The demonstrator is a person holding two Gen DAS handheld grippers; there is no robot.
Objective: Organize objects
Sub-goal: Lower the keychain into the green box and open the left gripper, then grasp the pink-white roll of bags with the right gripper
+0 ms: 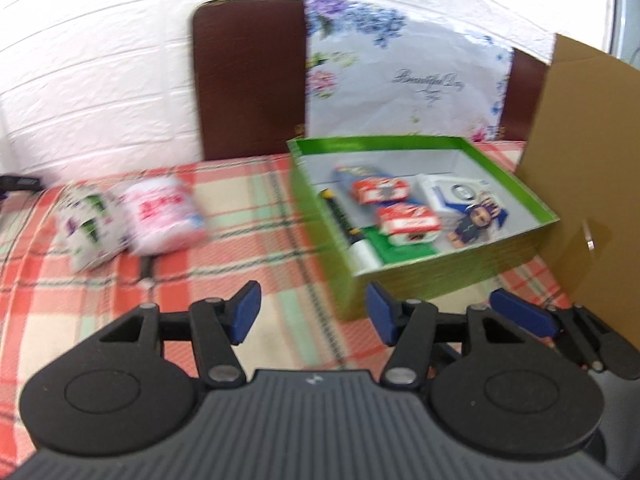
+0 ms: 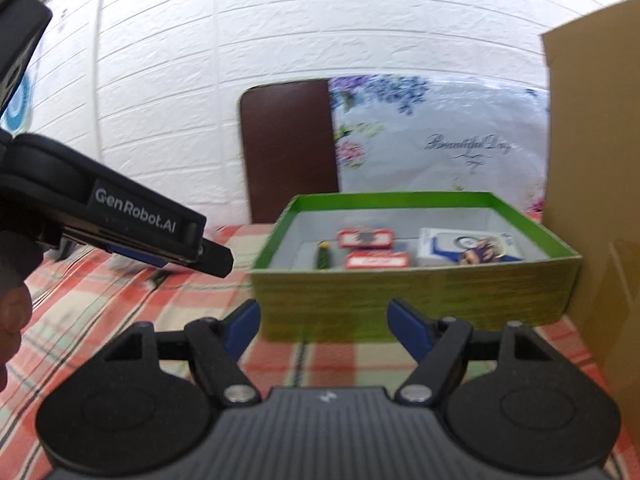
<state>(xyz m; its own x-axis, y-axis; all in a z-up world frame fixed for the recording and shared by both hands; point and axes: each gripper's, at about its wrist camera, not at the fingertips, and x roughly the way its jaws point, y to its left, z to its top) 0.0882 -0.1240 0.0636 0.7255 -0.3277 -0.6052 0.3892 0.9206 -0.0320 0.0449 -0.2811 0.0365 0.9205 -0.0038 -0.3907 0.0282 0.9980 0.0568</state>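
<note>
Packets of tissues (image 1: 132,220) lie toward the worktop's far left edge, well left of the green box (image 1: 448,268). I see my left gripper (image 1: 312,312) nearer them than my right gripper (image 2: 324,326); both sets of fingers are spread, holding nothing.

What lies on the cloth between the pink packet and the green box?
Nothing: in the left wrist view, only bare checked cloth separates the pink packet from the green box.

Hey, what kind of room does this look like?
Probably a home dining area: a table under a checked cloth, a brown chair pushed up to it against a white brick-pattern wall, and household bits in a green box.
</note>
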